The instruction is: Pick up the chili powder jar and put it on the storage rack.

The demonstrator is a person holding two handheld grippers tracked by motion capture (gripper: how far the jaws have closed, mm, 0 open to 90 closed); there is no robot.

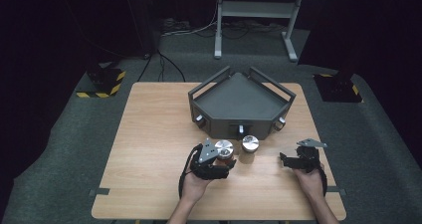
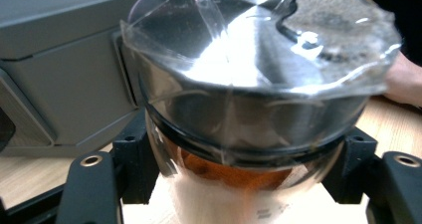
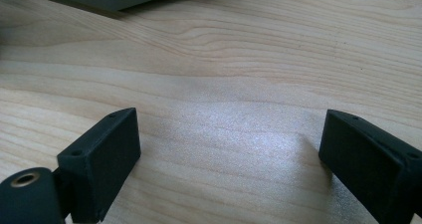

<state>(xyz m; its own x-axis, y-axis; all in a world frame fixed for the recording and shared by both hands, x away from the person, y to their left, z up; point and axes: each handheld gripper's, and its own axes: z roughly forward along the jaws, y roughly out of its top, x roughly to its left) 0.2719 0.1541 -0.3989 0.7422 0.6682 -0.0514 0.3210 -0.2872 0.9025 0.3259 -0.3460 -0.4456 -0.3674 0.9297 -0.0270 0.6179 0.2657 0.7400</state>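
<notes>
I am holding my left tongs (image 1: pixel 223 160) closed around a jar with a shiny metal lid (image 2: pixel 259 74), the jaws pressing its glass sides just below the lid. It is sitting on the table (image 1: pixel 149 134) just in front of the grey tray (image 1: pixel 241 97). A second lidded jar (image 1: pixel 249 150) is standing just beside it, also close to the tray's front wall. My right tongs (image 3: pixel 229 154) are gaping wide over bare wood, gripping nothing, near the table's right edge. The table's left half is lying open.
</notes>
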